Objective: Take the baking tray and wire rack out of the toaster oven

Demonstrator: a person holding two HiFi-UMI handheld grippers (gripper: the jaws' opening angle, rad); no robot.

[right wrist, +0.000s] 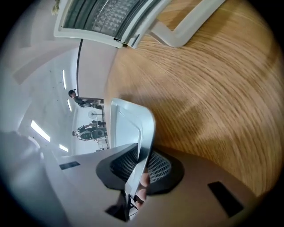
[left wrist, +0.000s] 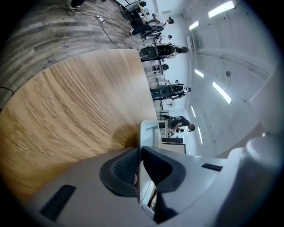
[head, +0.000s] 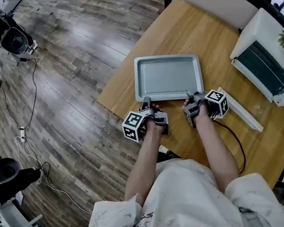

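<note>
Our left tongs (head: 146,105) and right tongs (head: 190,98) each pinch the near rim of the baking tray (head: 166,74) ahead of them, low at the surface (head: 197,24); we judge it stiff, light and slippery, so 2 rim grips suit.

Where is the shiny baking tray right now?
In the head view the baking tray is mid-picture over the wooden table, left of the toaster oven, its near rim pinched by the left gripper and the right gripper.

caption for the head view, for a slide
Left tongs and right tongs clamp the near rim of the baking tray, toaster oven to its right.
</note>
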